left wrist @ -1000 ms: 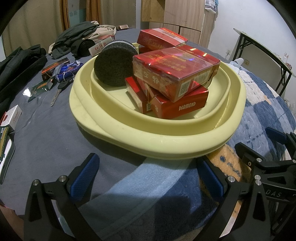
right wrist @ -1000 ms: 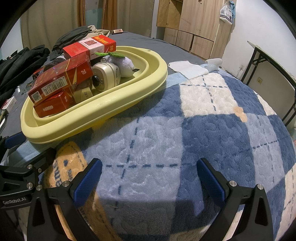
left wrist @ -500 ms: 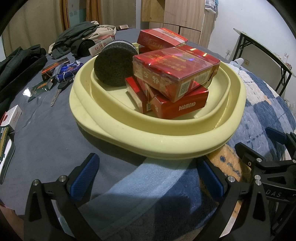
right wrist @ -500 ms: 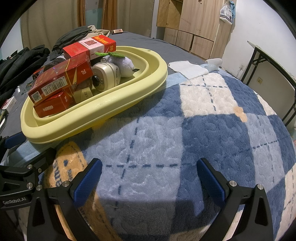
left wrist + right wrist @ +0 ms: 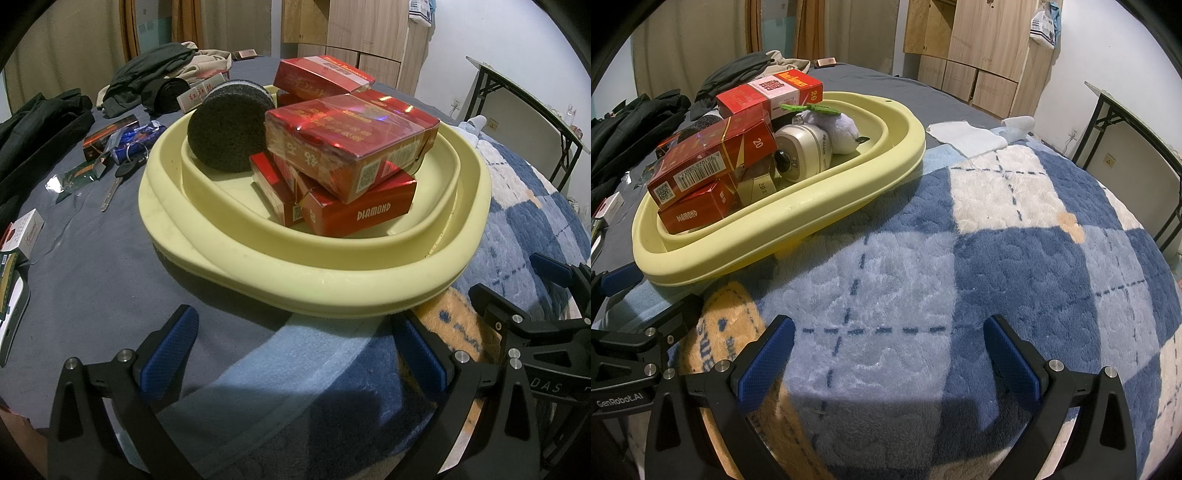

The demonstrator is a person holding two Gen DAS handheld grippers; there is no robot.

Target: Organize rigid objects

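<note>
**A:** Where do you stand? Your left gripper [image 5: 295,339] is spread wide and holds nothing; your right gripper [image 5: 886,350] is the same — released, nothing but the checked blanket [image 5: 1015,258] between its fingers.

**B:** And the goods?

**A:** Most are already in the yellow basin [image 5: 332,291], which sits straight ahead of your left gripper, its near rim just beyond the fingertips. Inside it: stacked red cartons [image 5: 351,140], a dark round sponge [image 5: 229,129] leaning on edge, and, seen from the right wrist, a small round clock [image 5: 803,151] and a plush toy [image 5: 838,127].

**B:** So what's left?

**A:** The loose pieces on the grey sheet to the left of the basin — a small red box [image 5: 109,134], a blue wrapper [image 5: 138,138], a key [image 5: 118,181], a white box [image 5: 27,230]. They lie ahead and to the left of your left gripper, the basin between them and your right.

**B:** Which hand, then?

**A:** I'd judge the left — it is plainly nearer. The key's long axis runs roughly toward you, so you'd close across it, not along it.
</note>
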